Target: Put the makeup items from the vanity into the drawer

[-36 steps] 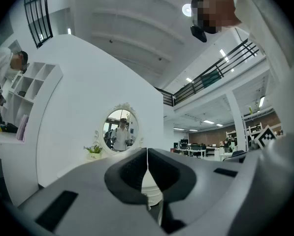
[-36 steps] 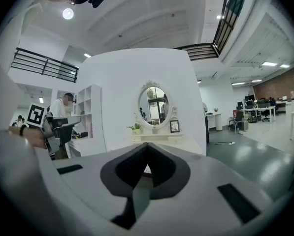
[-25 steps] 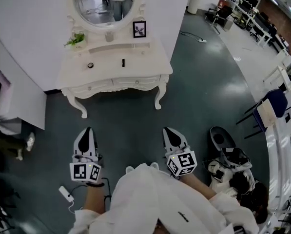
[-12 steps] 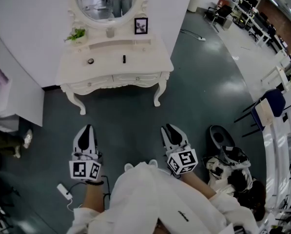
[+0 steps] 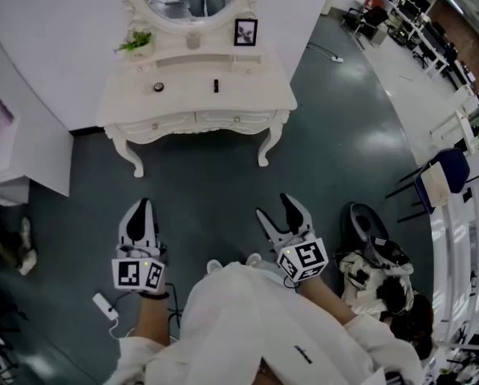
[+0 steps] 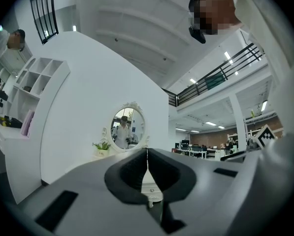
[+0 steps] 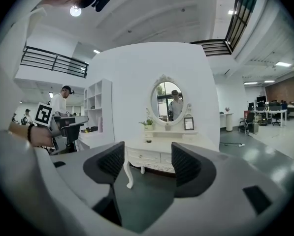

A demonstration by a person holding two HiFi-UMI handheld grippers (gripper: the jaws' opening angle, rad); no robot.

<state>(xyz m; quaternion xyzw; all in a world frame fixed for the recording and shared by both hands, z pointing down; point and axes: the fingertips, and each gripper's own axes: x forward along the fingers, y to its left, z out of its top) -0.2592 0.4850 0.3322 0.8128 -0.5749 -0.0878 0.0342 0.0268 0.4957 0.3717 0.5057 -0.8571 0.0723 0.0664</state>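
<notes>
While the lipstick [image 5: 216, 85] and round pot [image 5: 158, 87] sit on the vanity table [image 5: 251, 96] with its drawer [image 5: 236, 119] closed, nothing's done yet. Jaws on the left gripper [image 5: 140, 208] are pressed together, empty; the right gripper [image 5: 276, 208] has just spread its jaws wide, empty too.

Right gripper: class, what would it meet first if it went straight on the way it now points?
Probably the white vanity, at its front, beyond bare floor; depth is unclear. The right gripper has just been opening its jaws, with nothing between them.
</notes>
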